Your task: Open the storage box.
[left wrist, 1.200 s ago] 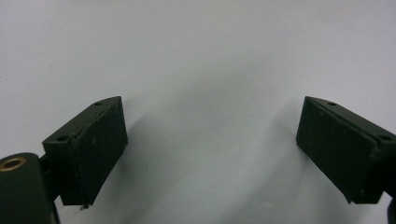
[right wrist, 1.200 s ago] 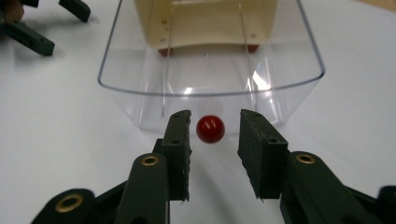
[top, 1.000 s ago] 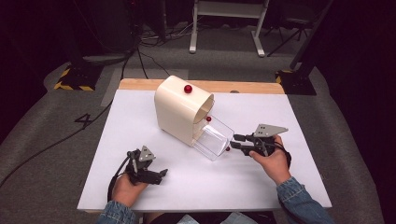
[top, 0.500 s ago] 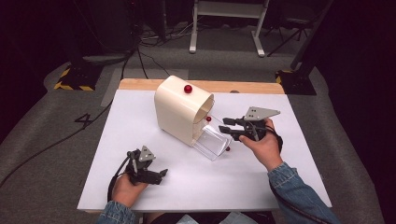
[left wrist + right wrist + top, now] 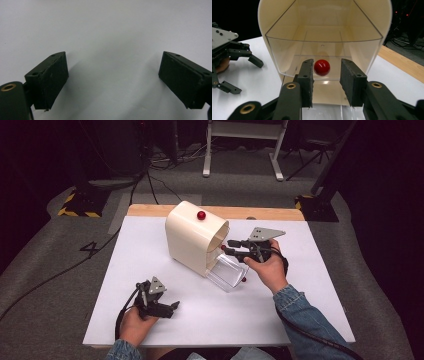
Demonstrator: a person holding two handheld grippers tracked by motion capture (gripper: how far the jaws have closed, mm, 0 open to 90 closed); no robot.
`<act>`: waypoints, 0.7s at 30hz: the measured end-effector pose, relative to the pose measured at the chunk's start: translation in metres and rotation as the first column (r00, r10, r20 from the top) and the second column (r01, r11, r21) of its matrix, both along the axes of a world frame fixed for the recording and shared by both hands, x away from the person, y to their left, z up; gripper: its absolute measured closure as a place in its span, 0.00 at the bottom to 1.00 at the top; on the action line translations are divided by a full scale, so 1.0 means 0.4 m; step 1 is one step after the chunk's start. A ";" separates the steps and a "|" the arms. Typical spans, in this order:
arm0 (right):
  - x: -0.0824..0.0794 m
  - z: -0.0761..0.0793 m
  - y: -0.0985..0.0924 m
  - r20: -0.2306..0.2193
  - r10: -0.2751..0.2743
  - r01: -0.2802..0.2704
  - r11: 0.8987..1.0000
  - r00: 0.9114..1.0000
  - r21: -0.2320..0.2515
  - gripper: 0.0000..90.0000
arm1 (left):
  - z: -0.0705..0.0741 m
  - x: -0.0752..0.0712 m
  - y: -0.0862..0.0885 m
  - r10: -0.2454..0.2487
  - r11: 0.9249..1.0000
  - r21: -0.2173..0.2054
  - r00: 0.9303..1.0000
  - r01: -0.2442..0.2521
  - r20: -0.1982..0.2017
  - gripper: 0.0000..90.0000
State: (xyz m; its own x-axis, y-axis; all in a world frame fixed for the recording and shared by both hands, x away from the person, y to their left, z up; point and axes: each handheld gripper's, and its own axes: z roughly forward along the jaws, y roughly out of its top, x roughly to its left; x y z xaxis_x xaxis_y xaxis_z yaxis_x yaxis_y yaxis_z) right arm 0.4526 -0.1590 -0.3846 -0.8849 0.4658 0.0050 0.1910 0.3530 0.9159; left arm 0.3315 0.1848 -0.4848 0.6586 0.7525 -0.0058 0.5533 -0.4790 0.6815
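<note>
Cream bin (image 5: pixel 192 237) lies on its side near the middle of the white table (image 5: pixel 300 310), its open mouth turned toward the right gripper (image 5: pixel 229 247). A clear drawer (image 5: pixel 227 271) sticks out from the bottom of the mouth. One red knob (image 5: pixel 201 215) sits on the bin's top. Right gripper is held level at the mouth; in the right gripper view a second red knob (image 5: pixel 322 67) on the clear flap (image 5: pixel 287 53) lies between the pads (image 5: pixel 308 75), with a gap on each side, nothing pinched; the jaws have just closed a little. Left gripper (image 5: pixel 176 306) rests on the table near the front edge, well apart from the bin, jaws spread wide and empty.
</note>
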 end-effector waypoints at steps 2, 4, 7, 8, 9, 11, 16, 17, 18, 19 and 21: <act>0.004 -0.004 0.009 -0.001 0.005 -0.005 1.000 1.000 -0.001 0.72 | 0.000 -0.001 -0.001 -0.001 1.000 0.003 1.000 0.001 0.008 0.11; 0.005 -0.008 0.017 -0.005 0.008 -0.008 1.000 1.000 -0.016 0.75 | -0.001 -0.003 -0.002 0.002 1.000 0.000 1.000 -0.002 0.011 0.11; 0.006 -0.012 0.017 -0.009 0.009 -0.009 1.000 1.000 -0.021 0.81 | -0.001 -0.003 -0.002 0.002 1.000 0.000 1.000 -0.002 0.012 0.11; 0.006 -0.012 0.016 -0.014 0.015 -0.015 1.000 1.000 -0.017 0.82 | 0.000 -0.002 -0.001 0.000 1.000 0.003 1.000 0.000 0.011 0.11; 0.006 -0.012 0.017 -0.011 0.014 -0.014 1.000 1.000 -0.019 0.82 | 0.000 0.000 0.000 -0.002 1.000 -0.001 1.000 0.002 0.006 0.11; 0.004 -0.011 0.018 -0.003 0.012 -0.012 1.000 1.000 -0.026 0.82 | 0.000 0.000 0.000 0.001 1.000 -0.003 1.000 -0.001 0.000 0.11; -0.005 -0.011 0.017 0.019 0.008 -0.007 0.999 1.000 -0.035 0.83 | 0.000 0.003 0.002 -0.001 1.000 -0.002 1.000 0.001 -0.005 0.11; -0.006 -0.010 0.014 0.022 0.005 -0.005 0.999 1.000 -0.035 0.83 | 0.000 0.003 0.002 -0.001 1.000 -0.002 1.000 0.001 -0.005 0.11; -0.006 -0.010 0.014 0.022 0.005 -0.005 0.999 1.000 -0.035 0.83 | 0.000 0.003 0.002 -0.002 1.000 -0.004 1.000 0.002 -0.007 0.11; -0.012 -0.009 0.006 0.022 0.004 -0.003 0.999 1.000 -0.035 0.83 | 0.000 0.004 0.002 -0.003 1.000 -0.009 1.000 0.003 -0.010 0.10; -0.014 -0.008 0.003 0.023 0.003 -0.002 0.999 1.000 -0.038 0.83 | 0.000 0.004 0.002 -0.004 1.000 -0.008 1.000 0.004 -0.013 0.11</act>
State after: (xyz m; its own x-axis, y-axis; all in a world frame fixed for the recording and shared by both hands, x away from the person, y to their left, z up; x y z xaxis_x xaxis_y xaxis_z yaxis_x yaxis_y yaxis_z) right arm 0.4468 -0.1578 -0.3877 -0.8859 0.4627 -0.0330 0.1689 0.3880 0.9061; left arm 0.3329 0.1857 -0.4847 0.6616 0.7496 -0.0203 0.5602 -0.4761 0.6778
